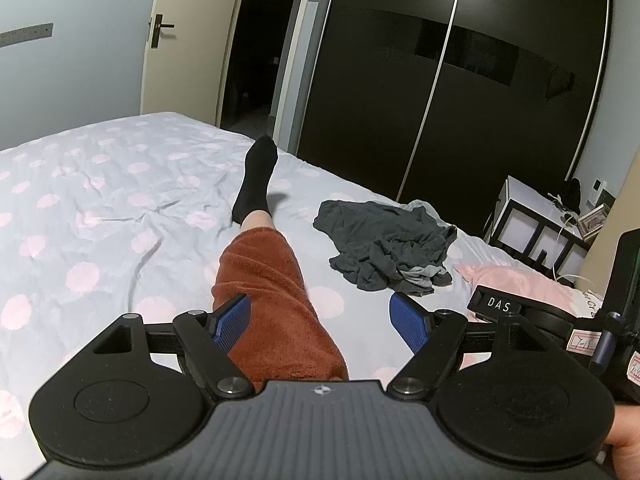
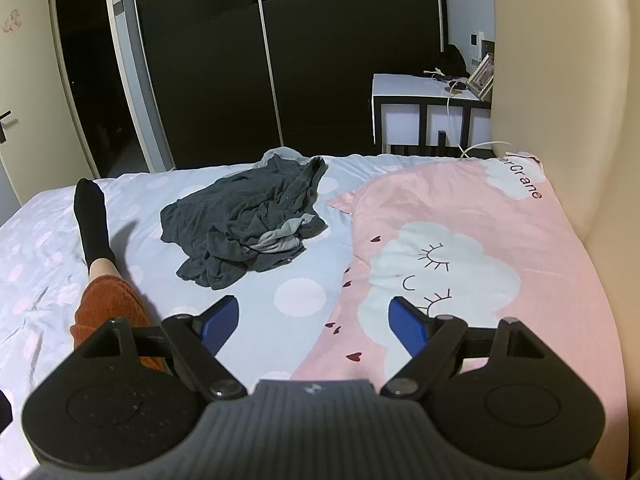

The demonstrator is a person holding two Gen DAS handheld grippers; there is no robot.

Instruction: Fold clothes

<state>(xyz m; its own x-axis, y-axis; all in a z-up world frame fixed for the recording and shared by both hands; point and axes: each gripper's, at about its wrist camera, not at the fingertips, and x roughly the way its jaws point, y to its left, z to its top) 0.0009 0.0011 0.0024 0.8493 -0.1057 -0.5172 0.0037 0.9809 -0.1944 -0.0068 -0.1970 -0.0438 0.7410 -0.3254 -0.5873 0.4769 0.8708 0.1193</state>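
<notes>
Dark clothes [image 2: 244, 224] lie crumpled mid-frame on the bed [image 2: 304, 292]; both grippers' jaws stand apart, empty. Folding needs an edge grasped.

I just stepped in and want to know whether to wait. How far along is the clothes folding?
Nothing looks done: the dark grey clothes lie in a crumpled heap on the bed, with no folded piece in view. Nothing is in hand either; the left gripper and right gripper are open and empty. All folding remains.

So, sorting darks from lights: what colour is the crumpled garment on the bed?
Dark charcoal grey garment, with a lighter grey patch showing; clearest in the right wrist view.
</notes>
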